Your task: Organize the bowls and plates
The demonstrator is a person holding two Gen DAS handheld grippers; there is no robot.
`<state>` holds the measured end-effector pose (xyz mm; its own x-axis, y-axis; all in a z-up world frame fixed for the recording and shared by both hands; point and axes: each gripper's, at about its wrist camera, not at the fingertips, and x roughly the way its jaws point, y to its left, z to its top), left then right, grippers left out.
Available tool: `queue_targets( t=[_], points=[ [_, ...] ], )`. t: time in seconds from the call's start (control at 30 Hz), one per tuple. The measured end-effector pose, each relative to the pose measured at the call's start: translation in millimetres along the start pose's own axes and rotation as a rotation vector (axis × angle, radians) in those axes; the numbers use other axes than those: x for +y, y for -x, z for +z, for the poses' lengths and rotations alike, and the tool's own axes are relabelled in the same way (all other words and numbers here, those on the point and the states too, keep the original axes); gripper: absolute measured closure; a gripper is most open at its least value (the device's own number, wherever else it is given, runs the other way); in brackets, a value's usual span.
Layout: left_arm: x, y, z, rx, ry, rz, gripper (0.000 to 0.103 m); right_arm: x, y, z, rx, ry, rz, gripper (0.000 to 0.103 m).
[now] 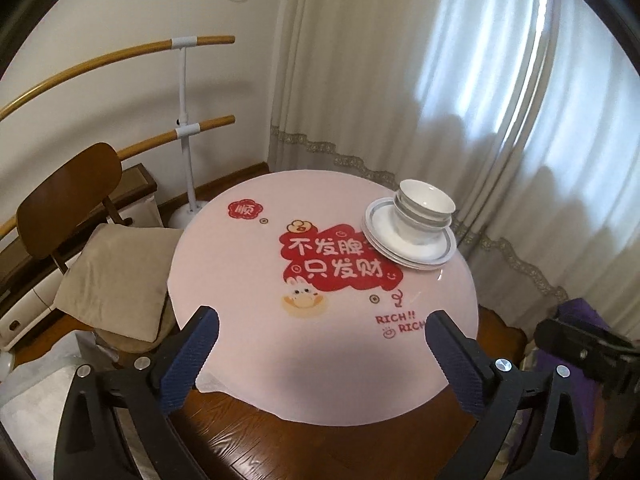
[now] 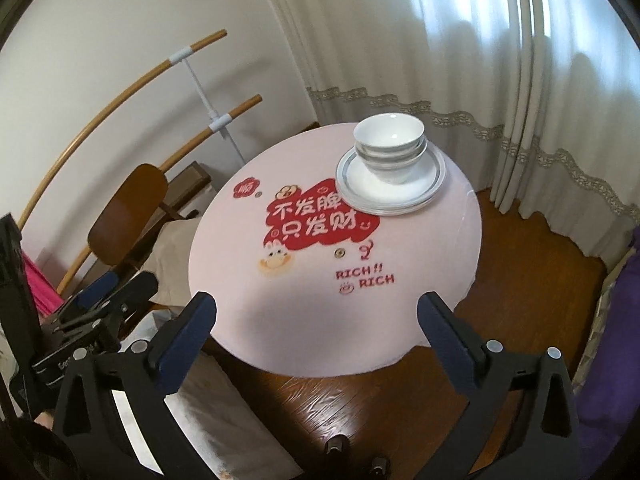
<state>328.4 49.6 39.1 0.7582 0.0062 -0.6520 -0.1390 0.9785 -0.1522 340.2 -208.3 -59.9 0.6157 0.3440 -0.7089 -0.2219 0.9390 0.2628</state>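
Left gripper (image 2: 108,292) only in right view

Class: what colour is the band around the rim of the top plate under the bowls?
Grey, on a white plate; the right wrist view shows it best.

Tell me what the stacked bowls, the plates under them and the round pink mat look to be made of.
Bowls: glazed white ceramic, probably porcelain; glossy highlights, thin rims.
Plates: same glazed ceramic by the look, white with a grey rim band and a sheen.
Pink mat: thin, flexible printed sheet, perhaps soft plastic or coated fabric; smooth, faintly shiny, its edge lying flat on the wood. Uncertain.
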Motion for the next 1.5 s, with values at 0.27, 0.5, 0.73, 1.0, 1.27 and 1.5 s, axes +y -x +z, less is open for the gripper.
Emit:
queue_targets(
  t=[0.27,0.5,0.73,1.0,1.27,1.5],
  points=[
    [-16,-9,-75,-0.144,-0.066,0.035,0.001,-11,-14,-63,-0.135,0.087,0.011,0.0],
    [-20,2,-137,-0.234,-0.11,0.042,0.001,-10,-7,-113,-0.234,0.076,-0.013,0.0],
    [-15,92,-201,-0.407,-0.13,0.043,0.001,22,56,-168,-0.366,0.099,-0.07,0.0],
    [-17,211,-265,-0.534,-0.125,0.064,0.001,58,146,-215,-0.477,0.136,-0.1,0.0],
    [-25,280,-323,-0.619,-0.139,0.053,0.001,79,216,-248,-0.607,0.161,-0.112,0.0],
    [-27,310,-363,-0.659,-0.147,0.035,0.001,85,255,-271,-0.698,0.163,-0.148,0.0]
  ],
)
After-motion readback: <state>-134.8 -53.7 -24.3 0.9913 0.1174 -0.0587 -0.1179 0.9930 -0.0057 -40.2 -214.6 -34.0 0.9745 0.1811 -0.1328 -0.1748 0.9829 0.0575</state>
